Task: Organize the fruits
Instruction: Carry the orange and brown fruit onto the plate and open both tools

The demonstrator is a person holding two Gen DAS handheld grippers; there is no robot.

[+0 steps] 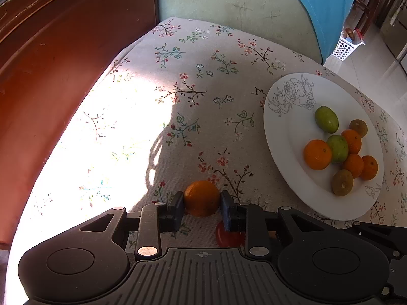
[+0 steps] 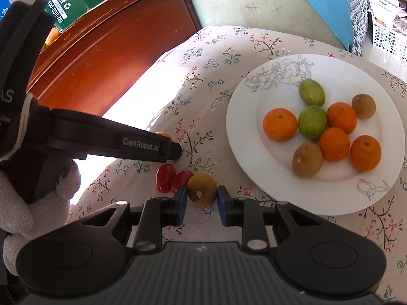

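— While both tools sit low over the cloth, which is closer to the plate (image 2: 254, 167)?

— I'd say the right gripper (image 2: 201, 199): the plate lies just ahead and to its right. Its jaws straddle a brown fruit (image 2: 202, 189) with slight gaps either side, so not pinched yet.

— And the left gripper (image 1: 202, 209)?

— Its pads are pressed onto an orange (image 1: 202, 198); the plate is off to its right.

— Anything in the way?

— Two red fruits (image 2: 166, 181) touch the right tool's left finger; a nudge could roll them.
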